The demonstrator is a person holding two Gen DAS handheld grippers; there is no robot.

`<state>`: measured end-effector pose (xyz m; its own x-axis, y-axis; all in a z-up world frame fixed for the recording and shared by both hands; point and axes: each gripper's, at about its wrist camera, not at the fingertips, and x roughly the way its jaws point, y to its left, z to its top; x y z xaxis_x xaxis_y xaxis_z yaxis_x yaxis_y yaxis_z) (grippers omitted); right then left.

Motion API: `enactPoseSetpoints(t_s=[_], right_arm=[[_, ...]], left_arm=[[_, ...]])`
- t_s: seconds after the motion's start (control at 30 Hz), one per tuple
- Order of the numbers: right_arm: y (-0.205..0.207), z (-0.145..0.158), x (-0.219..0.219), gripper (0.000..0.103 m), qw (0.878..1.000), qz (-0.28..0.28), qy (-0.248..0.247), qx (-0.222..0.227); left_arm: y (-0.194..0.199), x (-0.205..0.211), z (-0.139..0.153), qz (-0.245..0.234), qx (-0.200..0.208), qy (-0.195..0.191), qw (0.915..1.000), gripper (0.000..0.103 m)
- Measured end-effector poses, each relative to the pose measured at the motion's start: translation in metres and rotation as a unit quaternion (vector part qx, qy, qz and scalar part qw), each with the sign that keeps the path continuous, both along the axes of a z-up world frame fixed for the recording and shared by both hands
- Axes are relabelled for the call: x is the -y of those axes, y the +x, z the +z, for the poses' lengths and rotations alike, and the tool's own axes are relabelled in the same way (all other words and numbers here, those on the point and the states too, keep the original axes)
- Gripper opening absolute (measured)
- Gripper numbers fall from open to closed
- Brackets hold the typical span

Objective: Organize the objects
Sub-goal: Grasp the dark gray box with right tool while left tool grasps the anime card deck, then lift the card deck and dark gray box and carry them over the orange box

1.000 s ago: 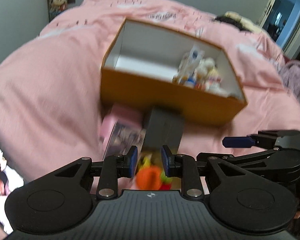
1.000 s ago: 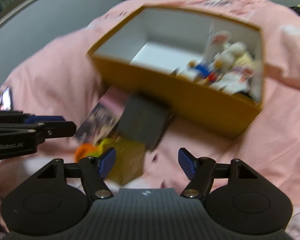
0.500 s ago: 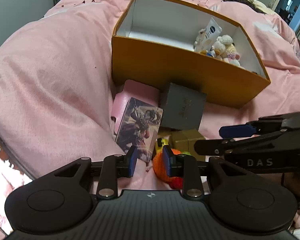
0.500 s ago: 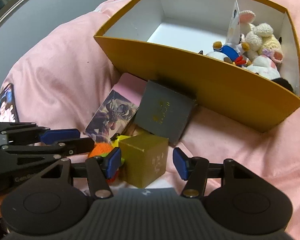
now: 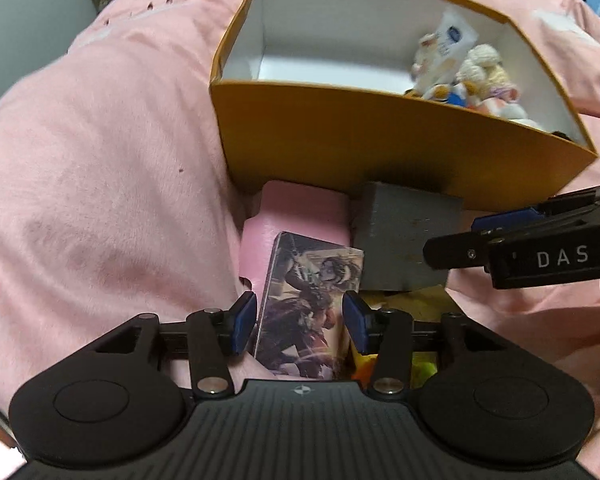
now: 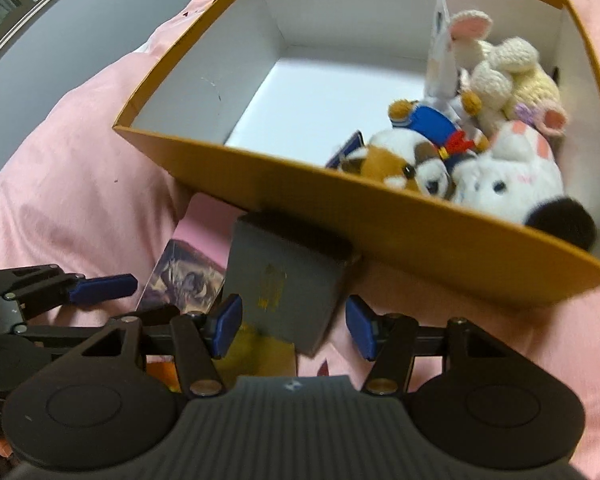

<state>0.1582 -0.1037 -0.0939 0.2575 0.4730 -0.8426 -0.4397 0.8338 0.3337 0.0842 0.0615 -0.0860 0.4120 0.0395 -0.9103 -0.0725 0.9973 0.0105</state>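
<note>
The picture card (image 5: 306, 304) leans on a pink case (image 5: 300, 216) below the orange box (image 5: 380, 148); from my left view, my left gripper (image 5: 300, 322) straddles it, spread, not yet pinching. It is thin and tilted, so I judge it could slip flat as I close. From my right view, my right gripper (image 6: 294, 326) stands spread around the grey box (image 6: 284, 284), which might tip. Plush toys (image 6: 492, 148) fill the orange box's right end.
</note>
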Motion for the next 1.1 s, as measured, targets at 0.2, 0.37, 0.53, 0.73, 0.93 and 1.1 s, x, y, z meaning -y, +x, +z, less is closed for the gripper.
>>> enactPoseSetpoints(t_s=[0.2, 0.37, 0.53, 0.73, 0.93, 1.1], right_arm=[[0.018, -0.018, -0.006, 0.061, 1.0, 0.005, 0.0, -0.017], [0.028, -0.031, -0.008, 0.07, 0.999, 0.014, 0.023, -0.039], [0.036, -0.044, -0.01, 0.074, 0.997, 0.017, 0.045, -0.06], [0.039, -0.047, -0.01, 0.07, 0.995, 0.017, 0.067, -0.067], [0.022, -0.025, -0.004, 0.054, 0.998, 0.034, 0.057, -0.025], [0.002, -0.005, 0.003, 0.047, 0.998, 0.048, 0.043, 0.026]], left_arm=[[0.008, -0.002, -0.014, -0.004, -0.023, -0.008, 0.9997, 0.059], [0.014, -0.007, -0.022, -0.001, -0.036, -0.029, 0.999, 0.071], [0.021, -0.005, -0.031, 0.002, -0.049, -0.021, 0.9986, 0.073], [0.023, 0.004, -0.036, -0.009, -0.058, 0.012, 0.9982, 0.072], [0.017, 0.0, -0.028, 0.009, -0.046, 0.001, 0.9989, 0.069], [0.008, -0.003, -0.014, 0.023, -0.021, -0.013, 0.9994, 0.068]])
